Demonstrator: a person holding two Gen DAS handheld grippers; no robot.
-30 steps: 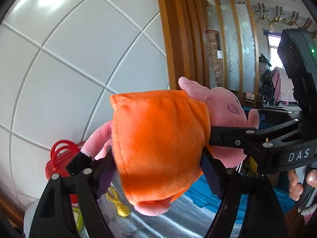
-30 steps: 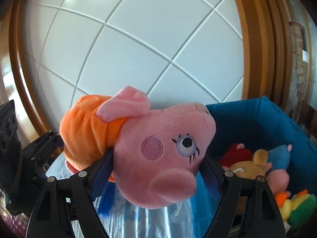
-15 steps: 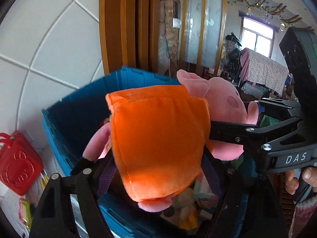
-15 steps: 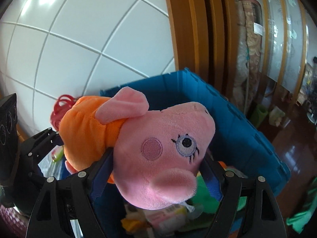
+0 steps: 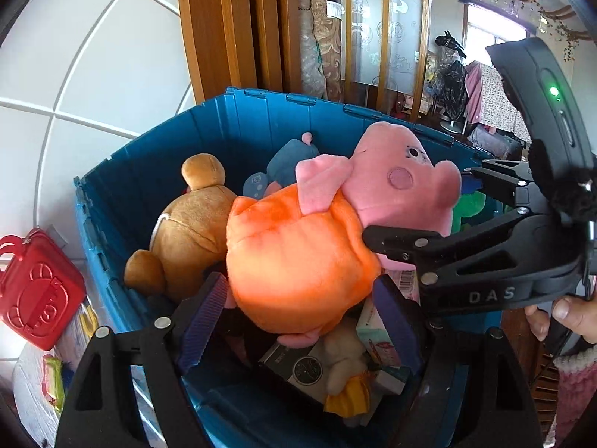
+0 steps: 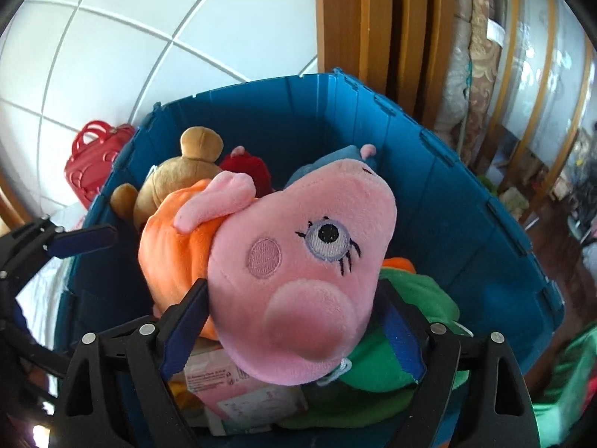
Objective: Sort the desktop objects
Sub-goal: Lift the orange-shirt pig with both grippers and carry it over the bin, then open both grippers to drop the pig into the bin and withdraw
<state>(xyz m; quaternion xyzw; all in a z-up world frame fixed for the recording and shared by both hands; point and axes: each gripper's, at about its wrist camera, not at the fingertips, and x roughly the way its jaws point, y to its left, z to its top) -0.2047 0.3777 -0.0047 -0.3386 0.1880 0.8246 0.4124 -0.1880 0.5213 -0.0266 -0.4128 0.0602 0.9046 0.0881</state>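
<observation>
A pink pig plush (image 5: 298,254) in an orange dress hangs over the open blue bin (image 5: 283,97). My right gripper (image 6: 294,287) has its pads on both sides of the pig's head (image 6: 298,261), and its jaws are opening. My left gripper (image 5: 298,282) stands wide around the orange body. The body sits at the pad tips, with narrow gaps on both sides. In the right wrist view, the left gripper's blue pad (image 6: 82,240) stands clear of the dress. The right gripper (image 5: 421,201) also shows from the side in the left wrist view.
The bin (image 6: 373,86) holds a brown bear (image 5: 186,231), a blue plush (image 5: 287,164), a green plush (image 6: 403,336) and small boxes (image 5: 373,336). A red case (image 5: 37,291) stands left of the bin. White tiled wall and a wooden frame (image 5: 224,30) lie behind. A hand (image 5: 567,313) holds the right gripper.
Both grippers carried the pig rightward and down, from in front of the wall to over the bin. The pig has tilted and slid forward out of the left gripper's pads.
</observation>
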